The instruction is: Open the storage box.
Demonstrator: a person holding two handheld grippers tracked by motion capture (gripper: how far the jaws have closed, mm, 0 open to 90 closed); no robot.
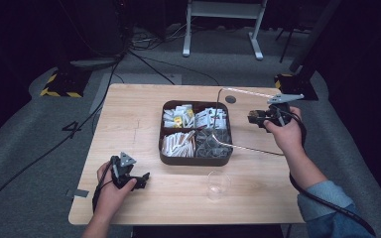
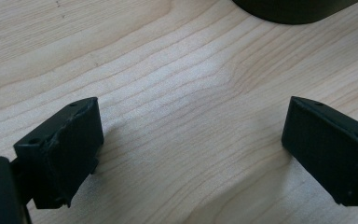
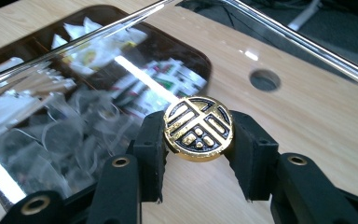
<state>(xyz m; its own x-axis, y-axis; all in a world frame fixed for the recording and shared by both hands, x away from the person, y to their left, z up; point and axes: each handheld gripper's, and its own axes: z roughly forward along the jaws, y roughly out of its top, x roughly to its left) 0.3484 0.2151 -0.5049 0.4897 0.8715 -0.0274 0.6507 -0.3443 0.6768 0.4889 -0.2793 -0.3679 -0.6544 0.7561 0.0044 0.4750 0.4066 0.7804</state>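
Right gripper [image 3: 198,154] jaws clamp the lid's gold knob [image 3: 198,128], lifting the lid clear of the tray [image 1: 164,148]; left gripper [image 2: 191,149] jaws wide apart, idle on the desk [image 1: 129,124].

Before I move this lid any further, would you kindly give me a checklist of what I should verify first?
1. Right gripper fingers closed on both sides of the gold knob: ok.
2. Clear lid tilted up beside the box, its lower edge fully free of the box: cannot tell.
3. Left gripper open, holding nothing, low over the table: ok.
4. Glass cup upright, apart from the box and both grippers: ok.
5. Bare table to the right of the box for setting the lid down: ok.
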